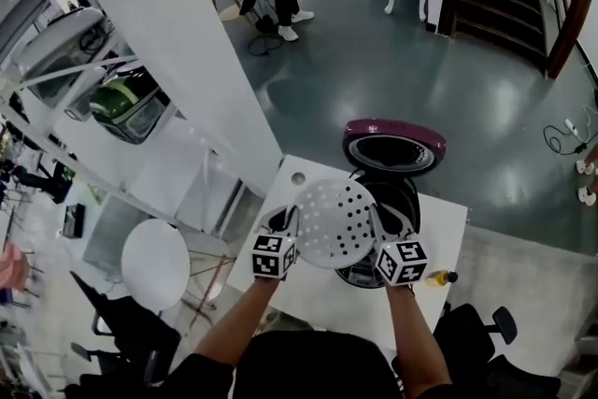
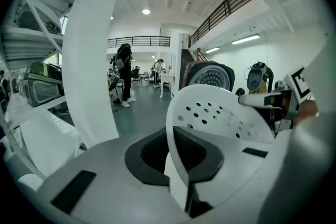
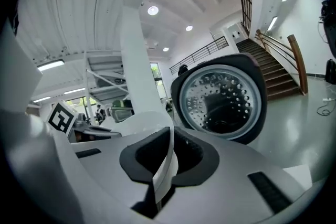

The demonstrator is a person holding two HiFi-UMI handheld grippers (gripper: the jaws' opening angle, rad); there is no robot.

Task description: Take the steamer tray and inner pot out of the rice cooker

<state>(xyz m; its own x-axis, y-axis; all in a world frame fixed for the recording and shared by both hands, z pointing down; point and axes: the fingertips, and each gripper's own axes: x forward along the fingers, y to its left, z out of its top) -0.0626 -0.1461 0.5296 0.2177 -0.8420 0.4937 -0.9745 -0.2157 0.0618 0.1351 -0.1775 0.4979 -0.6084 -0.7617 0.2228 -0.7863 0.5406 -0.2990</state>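
The white perforated steamer tray (image 1: 334,221) hangs tilted over the rice cooker (image 1: 406,201), held by its two opposite edges. My left gripper (image 1: 290,222) is shut on the tray's left rim, and in the left gripper view that rim (image 2: 176,139) runs down between the closed jaws. My right gripper (image 1: 378,225) is shut on the right rim (image 3: 167,162). The cooker's lid (image 1: 393,146) stands open behind, its round inner plate (image 3: 223,96) facing me. The tray hides most of the cooker's inside, so I cannot make out the inner pot.
The cooker stands on a white table (image 1: 308,290) with a small yellow-tipped object (image 1: 441,277) near its right edge. A thick white column (image 1: 177,42) rises at the left. A round white stool (image 1: 156,262) and a black office chair (image 1: 476,332) flank the table.
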